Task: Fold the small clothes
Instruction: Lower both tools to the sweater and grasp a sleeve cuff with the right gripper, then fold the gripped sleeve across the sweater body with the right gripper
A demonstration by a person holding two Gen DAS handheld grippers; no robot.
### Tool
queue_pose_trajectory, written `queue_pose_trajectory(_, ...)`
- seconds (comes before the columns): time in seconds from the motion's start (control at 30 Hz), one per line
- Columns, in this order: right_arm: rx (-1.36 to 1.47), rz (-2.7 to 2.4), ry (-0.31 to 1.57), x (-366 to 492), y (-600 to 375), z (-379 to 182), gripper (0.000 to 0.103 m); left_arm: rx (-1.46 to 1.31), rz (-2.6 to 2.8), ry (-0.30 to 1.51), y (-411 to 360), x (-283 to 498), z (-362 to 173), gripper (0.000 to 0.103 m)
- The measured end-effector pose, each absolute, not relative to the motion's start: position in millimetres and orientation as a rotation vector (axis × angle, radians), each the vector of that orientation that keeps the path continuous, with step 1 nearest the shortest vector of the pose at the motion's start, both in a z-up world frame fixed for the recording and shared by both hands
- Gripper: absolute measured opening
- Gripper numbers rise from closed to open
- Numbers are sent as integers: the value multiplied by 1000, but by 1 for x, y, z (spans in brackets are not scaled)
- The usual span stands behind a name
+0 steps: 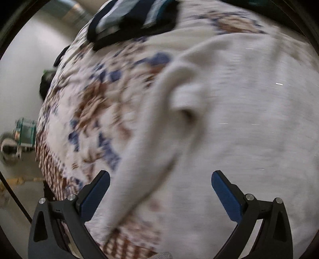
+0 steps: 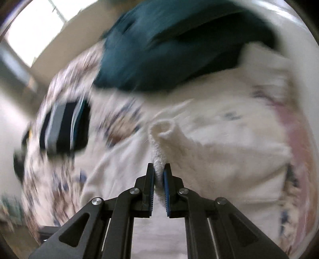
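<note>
Left wrist view: the left gripper stands wide, holding nothing, over a white garment lying on a patterned bedcover. A raised fold of it runs between the fingers. A folded striped garment rests beyond.

Right wrist view: the right gripper is clamped on a bunched white edge. Cloth judged light, limp, fleecy; best gripped at hems or corners. A teal garment lies beyond.

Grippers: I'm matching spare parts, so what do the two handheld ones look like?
Both match. The left gripper and right gripper have matte black angular linkage arms with triangular cutouts, round silver pivot pins, and blue pads lining the fingers' inner faces. No cables, markings or sleeves show.
</note>
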State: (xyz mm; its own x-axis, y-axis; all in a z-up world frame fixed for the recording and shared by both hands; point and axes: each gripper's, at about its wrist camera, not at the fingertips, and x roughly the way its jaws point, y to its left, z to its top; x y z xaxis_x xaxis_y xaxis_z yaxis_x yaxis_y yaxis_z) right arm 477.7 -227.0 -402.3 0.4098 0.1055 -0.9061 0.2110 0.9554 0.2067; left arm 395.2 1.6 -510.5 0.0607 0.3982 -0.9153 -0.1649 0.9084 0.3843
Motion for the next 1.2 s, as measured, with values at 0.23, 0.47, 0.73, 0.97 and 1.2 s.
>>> queue_pose_trajectory(0.23,15,-23,1319,497,-104,-508,9,135,487,1451,59,393,-515,103)
queue_pose_trajectory(0.47,-17,-9,1348,502,-65,-521,9,113,480,1461,76,396,-519,103)
queue_pose_trajectory(0.73,15,66,1415,514,-43,-514,23,81,474,1455,89,399,-517,103)
queue_pose_trajectory(0.97,274,26,1328,463,-145,-449,84,-165,475,1434,131,366,-499,103)
queue_pose_trajectory(1.2,274,-157,1401,396,-226,-456,86,-626,581,1500,190,259,-514,103)
